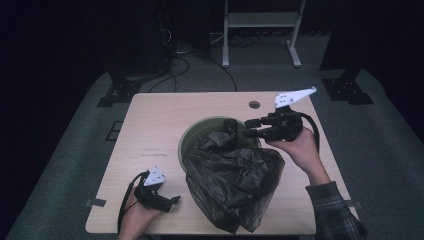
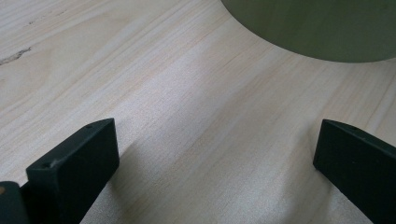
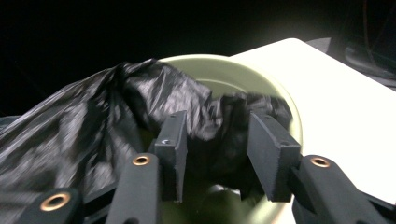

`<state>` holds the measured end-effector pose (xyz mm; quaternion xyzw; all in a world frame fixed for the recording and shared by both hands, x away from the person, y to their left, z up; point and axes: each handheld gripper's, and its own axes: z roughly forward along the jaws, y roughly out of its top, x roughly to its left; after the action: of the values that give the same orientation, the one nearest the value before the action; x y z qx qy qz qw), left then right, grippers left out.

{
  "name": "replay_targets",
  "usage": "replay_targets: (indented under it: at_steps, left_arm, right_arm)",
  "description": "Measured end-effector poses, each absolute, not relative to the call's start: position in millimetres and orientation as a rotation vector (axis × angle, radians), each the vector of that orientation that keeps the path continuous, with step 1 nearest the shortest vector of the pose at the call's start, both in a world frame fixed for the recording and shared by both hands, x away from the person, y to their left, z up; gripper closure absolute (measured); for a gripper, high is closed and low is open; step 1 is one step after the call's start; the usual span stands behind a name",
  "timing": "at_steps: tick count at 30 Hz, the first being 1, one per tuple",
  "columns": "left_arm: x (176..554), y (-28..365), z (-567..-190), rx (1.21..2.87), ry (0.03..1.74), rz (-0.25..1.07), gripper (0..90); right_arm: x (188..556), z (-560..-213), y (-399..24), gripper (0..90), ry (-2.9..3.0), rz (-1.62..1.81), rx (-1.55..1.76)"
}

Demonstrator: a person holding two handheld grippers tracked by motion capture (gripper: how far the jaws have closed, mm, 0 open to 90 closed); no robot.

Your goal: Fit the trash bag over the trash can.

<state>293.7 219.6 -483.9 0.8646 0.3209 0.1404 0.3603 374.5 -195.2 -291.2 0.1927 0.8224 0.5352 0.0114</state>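
A pale green round bin stands in the middle of the wooden table. A crumpled black plastic bag lies half in it and spills over its near side toward the table's front edge. My right gripper hovers at the bin's far right rim, pointing left. In the right gripper view its jaws stand apart, with a fold of the bag in the gap over the bin's rim; the pads do not press on it. My left gripper rests low at the front left, open over bare wood, facing the bin's wall.
A small round hole sits in the tabletop near the far edge. Beyond the table are a white metal stand, cables on the grey floor and black stand feet.
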Motion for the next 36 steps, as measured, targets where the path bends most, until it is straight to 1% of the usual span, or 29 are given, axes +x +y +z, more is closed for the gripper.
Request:
replay_targets:
  at_steps: [9,14,15,17,19,21,27,36]
  left_arm:
    - [293.7,219.6,-483.9,2.229,0.827,0.362,0.0]
    - [293.7,219.5,-483.9,2.228,0.828,0.362,0.0]
    - [293.7,219.5,-483.9,2.228,0.828,0.362,0.0]
    - [293.7,219.5,-483.9,2.228,0.828,0.362,0.0]
    - [293.7,219.6,-483.9,2.228,0.828,0.362,0.0]
    - [293.7,219.5,-483.9,2.228,0.828,0.362,0.0]
    - [293.7,219.6,-483.7,2.230,0.828,0.361,0.0]
    - [293.7,219.5,-483.8,2.229,0.829,0.362,0.0]
  right_arm:
    - [332.1,-301.7,-232.0,54.7,2.552,1.663,0.587]
    - [326.3,-314.9,-245.5,53.6,2.555,1.695,0.624]
    - [326.5,-317.3,-246.6,56.1,2.558,1.697,0.637]
    - [327.0,-321.5,-247.5,68.2,2.585,1.690,0.631]
    - [325.6,-323.9,-247.0,82.7,2.594,1.689,0.605]
    - [324.2,-324.2,-246.8,89.7,2.582,1.682,0.588]
    - [333.3,-315.4,-244.6,90.0,2.509,1.688,0.605]
    - [378.4,-301.3,-222.3,90.0,2.470,1.611,0.676]
